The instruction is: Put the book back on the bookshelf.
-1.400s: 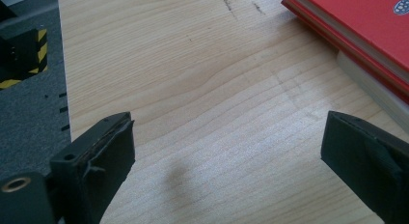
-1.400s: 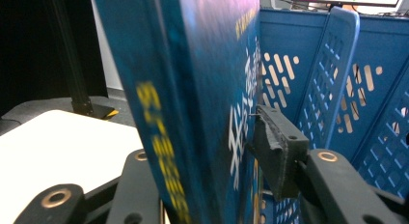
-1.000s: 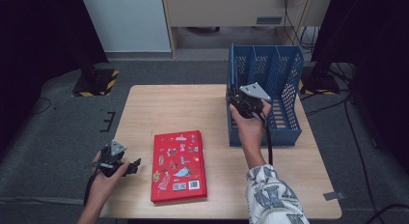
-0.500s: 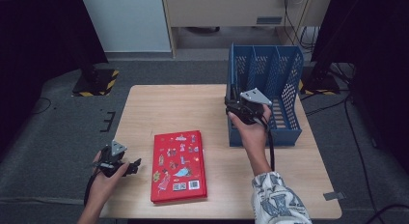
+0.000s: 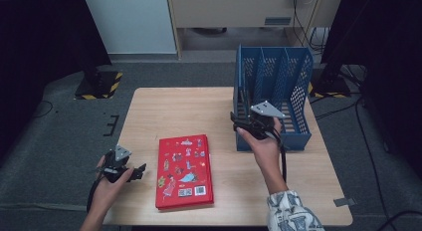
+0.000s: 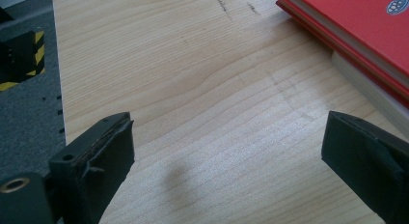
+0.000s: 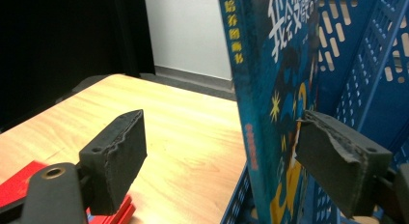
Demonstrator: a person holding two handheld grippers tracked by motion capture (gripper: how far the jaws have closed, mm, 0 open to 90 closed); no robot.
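High view: your right gripper [image 5: 238, 122] sits at the blue file rack's [image 5: 297, 122] front left corner.
Right jaws: just opened wide; the blue book [image 7: 270, 103] stands upright in the rack between them, pads off it.
Left gripper [image 5: 139, 170]: jaws spread, empty, well left of the rack.
Red book [image 5: 184, 171]: flat on the table [image 5: 174, 111], left of the rack.

Our right gripper [image 5: 247, 125] has drawn back toward us from the blue perforated plastic file rack [image 5: 296, 86], its jaws just opening off the upright dark-blue book with yellow lettering [image 7: 270, 98], which stands free in the rack's left compartment.
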